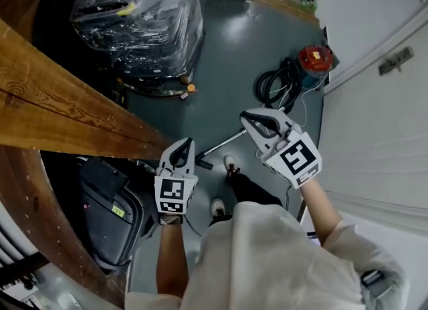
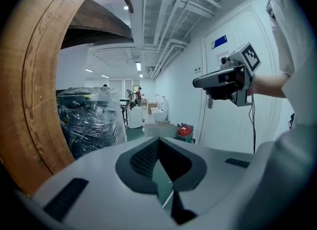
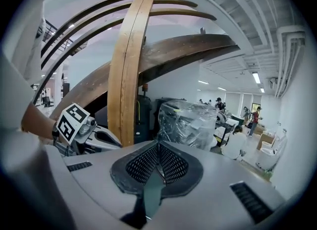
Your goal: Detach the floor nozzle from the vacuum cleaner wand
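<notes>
Here, both tongs are up in the air, above the green floor (image 1: 234, 55). The left gripper (image 1: 181, 145) has its jaws pressed together with nothing between them. The right gripper (image 1: 250, 117) is likewise closed and empty. The metal vacuum wand (image 1: 224, 143) lies slantwise on the floor between and below the two grippers, touched by neither. Its lower end meets a small dark piece (image 1: 204, 165), too small to tell whether it is the nozzle. The red canister (image 1: 314, 58) and coiled black hose (image 1: 274, 87) sit by the white wall. A wooden beam (image 1: 67, 115) crosses at the left.
</notes>
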### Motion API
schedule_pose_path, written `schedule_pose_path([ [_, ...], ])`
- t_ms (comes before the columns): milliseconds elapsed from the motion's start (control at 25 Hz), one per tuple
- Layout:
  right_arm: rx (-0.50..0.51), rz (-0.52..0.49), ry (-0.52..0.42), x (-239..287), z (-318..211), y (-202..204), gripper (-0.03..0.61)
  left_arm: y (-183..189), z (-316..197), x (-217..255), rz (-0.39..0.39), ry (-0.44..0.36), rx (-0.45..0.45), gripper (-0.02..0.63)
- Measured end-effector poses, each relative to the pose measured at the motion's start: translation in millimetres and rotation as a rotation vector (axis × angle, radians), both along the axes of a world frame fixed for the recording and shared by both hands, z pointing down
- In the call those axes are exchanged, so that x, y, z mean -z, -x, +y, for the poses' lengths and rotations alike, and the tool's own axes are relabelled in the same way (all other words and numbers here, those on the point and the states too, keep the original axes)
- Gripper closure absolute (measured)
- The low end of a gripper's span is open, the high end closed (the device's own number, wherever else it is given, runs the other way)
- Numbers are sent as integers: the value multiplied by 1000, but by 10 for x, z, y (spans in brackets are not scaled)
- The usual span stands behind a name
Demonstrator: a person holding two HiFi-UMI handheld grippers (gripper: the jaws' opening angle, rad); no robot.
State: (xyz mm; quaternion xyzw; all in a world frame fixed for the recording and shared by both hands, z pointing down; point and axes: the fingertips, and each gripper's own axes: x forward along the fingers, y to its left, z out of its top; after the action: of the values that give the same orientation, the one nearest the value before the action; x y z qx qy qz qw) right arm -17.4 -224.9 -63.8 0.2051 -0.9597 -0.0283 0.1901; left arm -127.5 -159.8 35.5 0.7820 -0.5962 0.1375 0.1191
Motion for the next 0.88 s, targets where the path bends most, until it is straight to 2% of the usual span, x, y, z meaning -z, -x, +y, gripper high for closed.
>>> schedule_pose_path([
  [240,67,25,36,-380,-255,96,546,79,-224,-146,-17,37,49,615],
  [560,200,40,65,-773,-421,345,546,274,-396,-333,-16,42,167,615],
  [880,177,86,73,-1217,-290,292,545,238,-231,-679,-22,67,166,615],
])
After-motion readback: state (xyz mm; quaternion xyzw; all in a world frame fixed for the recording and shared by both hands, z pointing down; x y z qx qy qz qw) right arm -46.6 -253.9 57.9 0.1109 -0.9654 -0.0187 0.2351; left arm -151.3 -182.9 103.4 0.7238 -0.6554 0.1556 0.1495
